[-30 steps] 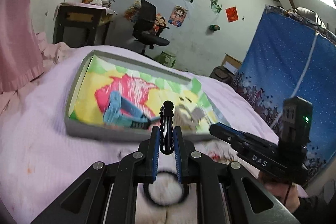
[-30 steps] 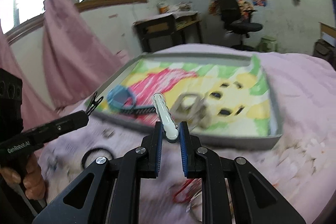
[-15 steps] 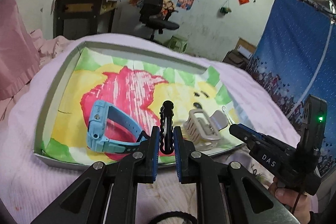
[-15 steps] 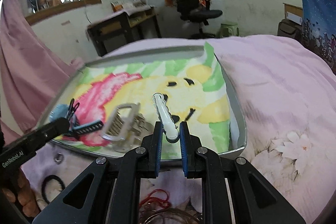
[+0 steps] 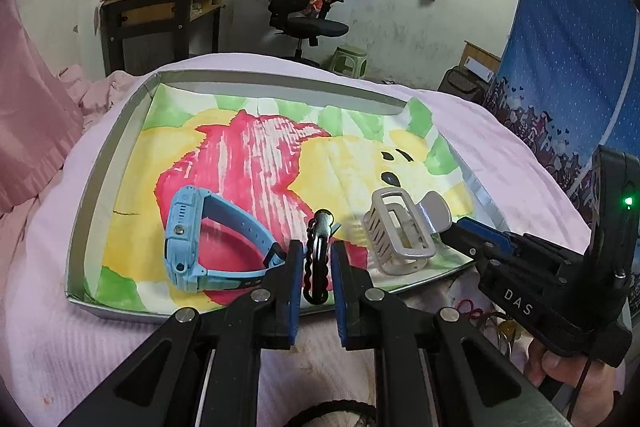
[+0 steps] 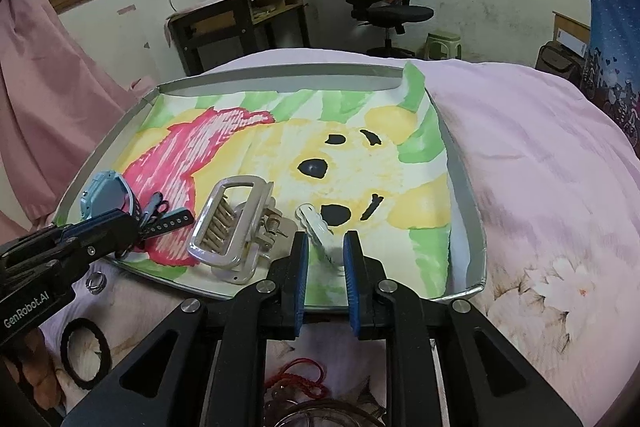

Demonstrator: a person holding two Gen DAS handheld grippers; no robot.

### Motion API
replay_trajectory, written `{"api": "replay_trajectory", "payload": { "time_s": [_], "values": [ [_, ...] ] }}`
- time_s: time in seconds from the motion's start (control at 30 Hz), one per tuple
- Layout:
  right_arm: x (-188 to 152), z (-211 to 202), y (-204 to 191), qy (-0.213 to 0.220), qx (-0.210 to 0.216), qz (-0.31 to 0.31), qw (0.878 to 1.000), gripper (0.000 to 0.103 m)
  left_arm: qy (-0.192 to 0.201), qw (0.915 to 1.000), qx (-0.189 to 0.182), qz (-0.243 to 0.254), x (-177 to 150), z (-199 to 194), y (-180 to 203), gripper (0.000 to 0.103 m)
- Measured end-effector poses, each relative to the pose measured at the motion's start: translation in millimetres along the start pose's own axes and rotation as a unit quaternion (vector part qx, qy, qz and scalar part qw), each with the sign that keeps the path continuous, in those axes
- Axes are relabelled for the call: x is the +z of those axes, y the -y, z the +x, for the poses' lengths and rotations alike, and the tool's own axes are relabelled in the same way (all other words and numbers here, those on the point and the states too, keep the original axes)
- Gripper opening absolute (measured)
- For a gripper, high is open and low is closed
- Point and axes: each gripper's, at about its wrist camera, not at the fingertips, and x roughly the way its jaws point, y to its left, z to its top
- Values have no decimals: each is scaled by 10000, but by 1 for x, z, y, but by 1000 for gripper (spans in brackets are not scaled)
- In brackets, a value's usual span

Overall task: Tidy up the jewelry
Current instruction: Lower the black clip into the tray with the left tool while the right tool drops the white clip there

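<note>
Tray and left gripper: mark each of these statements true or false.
1. The blue watch lies inside the tray. True.
2. The left gripper is empty. False: it is shut on a black clip.
3. The silvery claw clip lies outside the tray. False: it lies inside it, beside the watch.
4. A black hair tie lies on the bedspread, outside the tray. True.

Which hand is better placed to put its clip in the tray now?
Probably right: jaws of the right hand-held gripper have just been opening, white clip loose between them above the tray.
</note>
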Motion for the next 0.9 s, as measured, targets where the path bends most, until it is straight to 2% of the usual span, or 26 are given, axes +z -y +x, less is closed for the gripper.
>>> {"api": "replay_trajectory", "payload": {
  "time_s": [0.1, 0.2, 0.3, 0.5, 0.57, 0.73, 0.9],
  "values": [
    [0, -3, 0, 57, 56, 8, 10000, 21, 14, 10000, -28, 0, 0, -2, 0, 22],
    [-3, -11, 3, 198, 59, 55, 9998, 29, 85, 9999, -80, -104, -2, -8, -3, 35],
    [-5, -28, 8, 523, 32, 128, 9985, 39, 280, 9994, -63, -199, -4, -19, -6, 48],
    [-15, -66, 16, 1195, 101, 177, 9926, 61, 874, 9957, 5, -317, -11, -55, -7, 76],
    [-19, -79, 17, 1413, 174, 183, 9896, 74, 1066, 9938, 63, -311, -17, -68, -4, 85],
    [-30, -111, 17, 1889, 337, 136, 9813, 92, 1350, 9901, 182, -327, -31, -90, -2, 92],
    [-42, -137, 14, 2250, 441, -112, 9733, 102, 1546, 9871, 363, -195, -44, -108, 3, 97]
  ]
}}
